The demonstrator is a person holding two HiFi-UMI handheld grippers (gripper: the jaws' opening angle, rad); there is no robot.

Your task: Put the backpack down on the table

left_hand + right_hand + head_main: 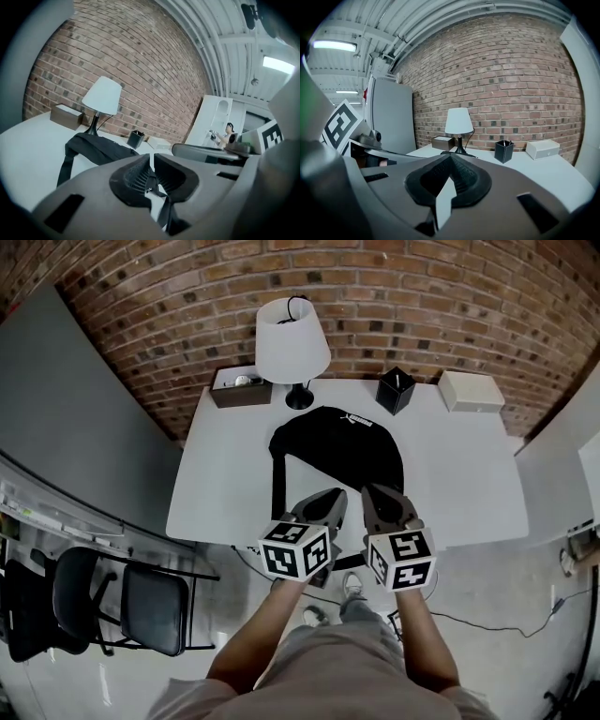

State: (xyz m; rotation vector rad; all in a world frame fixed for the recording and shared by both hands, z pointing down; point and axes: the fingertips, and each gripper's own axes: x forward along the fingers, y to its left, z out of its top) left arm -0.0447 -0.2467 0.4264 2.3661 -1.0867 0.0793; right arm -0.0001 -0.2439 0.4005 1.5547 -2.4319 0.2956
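A black backpack (342, 451) lies flat on the white table (225, 484), one strap (277, 488) running along its left side toward the front edge. In the left gripper view the backpack (96, 147) rests ahead and to the left. Both grippers hover side by side over the table's front edge, just short of the bag. On my left gripper (326, 498) (151, 161) the pads stand almost together with only a thin slit, and nothing is gripped. My right gripper (380, 495) (450, 161) is shut and empty.
At the back of the table stand a white-shaded lamp (292, 348), a brown box (241, 387), a black pen holder (396, 390) and a white box (471, 390), against a brick wall. A black chair (122, 601) stands on the floor at the left.
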